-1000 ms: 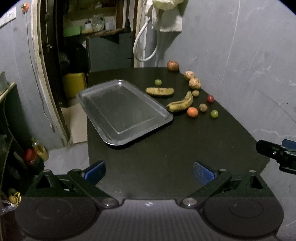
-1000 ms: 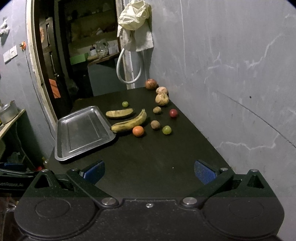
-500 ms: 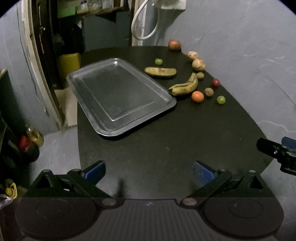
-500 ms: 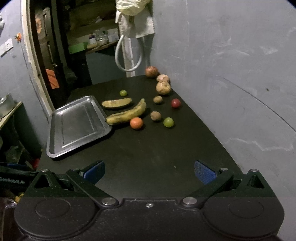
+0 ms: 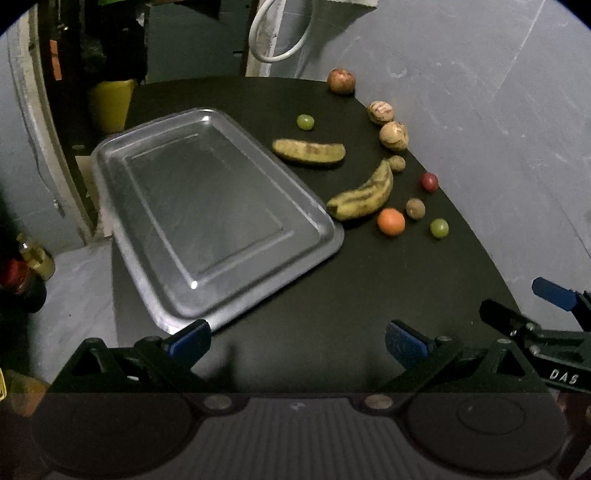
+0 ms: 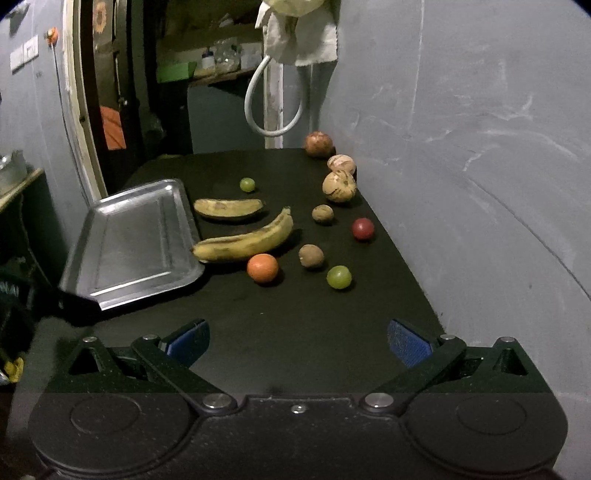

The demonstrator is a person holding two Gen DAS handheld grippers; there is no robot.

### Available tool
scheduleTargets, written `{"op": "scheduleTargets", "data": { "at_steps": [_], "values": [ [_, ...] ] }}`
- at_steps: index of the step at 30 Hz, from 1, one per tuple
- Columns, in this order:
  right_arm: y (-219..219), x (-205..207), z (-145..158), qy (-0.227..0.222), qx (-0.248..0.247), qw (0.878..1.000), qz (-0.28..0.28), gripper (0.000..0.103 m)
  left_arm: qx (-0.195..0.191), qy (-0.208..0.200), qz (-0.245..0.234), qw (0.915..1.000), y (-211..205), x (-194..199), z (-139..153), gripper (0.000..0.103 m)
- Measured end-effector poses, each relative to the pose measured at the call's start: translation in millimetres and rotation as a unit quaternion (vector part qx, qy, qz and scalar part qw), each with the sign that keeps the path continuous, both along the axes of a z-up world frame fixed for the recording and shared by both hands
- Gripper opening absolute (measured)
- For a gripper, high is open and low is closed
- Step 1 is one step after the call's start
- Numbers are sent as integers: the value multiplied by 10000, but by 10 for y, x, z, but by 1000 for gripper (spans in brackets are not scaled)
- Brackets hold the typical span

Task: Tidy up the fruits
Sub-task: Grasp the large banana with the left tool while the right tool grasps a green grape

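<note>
An empty steel tray point(image 5: 207, 218) lies on the left of the black table point(image 5: 332, 314); it also shows in the right wrist view point(image 6: 129, 240). Right of it lie two bananas point(image 5: 364, 195) point(image 5: 308, 150), an orange point(image 5: 390, 221), green fruits point(image 5: 439, 228) point(image 5: 305, 121), a red fruit point(image 5: 429, 181) and several brown and tan fruits point(image 5: 393, 135). My left gripper point(image 5: 297, 339) is open and empty over the table's near edge, by the tray's near corner. My right gripper point(image 6: 297, 341) is open and empty, well short of the orange point(image 6: 262, 268) and the long banana point(image 6: 245, 242).
A grey wall point(image 6: 461, 166) runs along the table's right side. A white hose loop point(image 6: 271, 99) and a cloth point(image 6: 299, 33) hang at the far end. A doorway with shelves point(image 6: 122, 92) lies left. The right gripper's fingers point(image 5: 546, 325) show in the left wrist view.
Both grippers have moved forward over the table toward the tray and fruit, which now look larger. The jaws have stayed open. No fruit has moved.
</note>
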State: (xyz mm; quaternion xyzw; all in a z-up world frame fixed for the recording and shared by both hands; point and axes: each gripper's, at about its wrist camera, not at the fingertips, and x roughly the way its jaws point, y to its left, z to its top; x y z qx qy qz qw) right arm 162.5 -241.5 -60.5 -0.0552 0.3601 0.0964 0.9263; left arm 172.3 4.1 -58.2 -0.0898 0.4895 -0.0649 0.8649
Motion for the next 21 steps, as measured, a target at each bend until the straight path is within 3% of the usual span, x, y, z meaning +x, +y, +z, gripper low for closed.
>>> {"op": "scheduleTargets", "data": {
  "at_steps": [5,14,18,21],
  "values": [
    [-51,230,-82,110,-111,9998,127,102,-172,-55,-267,9995,-43,361,-13,103],
    [-135,539,-265,263,-19,9995,198,97,169,-314,-1206,9921,-388,1136,-18,103],
    [-138,659,-274,255,-88,9996,128,93,610,-297,-1817,9810,-575,1388,-54,103],
    [-111,755,-306,233,-239,9994,-48,88,1041,-313,-2366,9655,-721,1507,-67,103]
  ]
}}
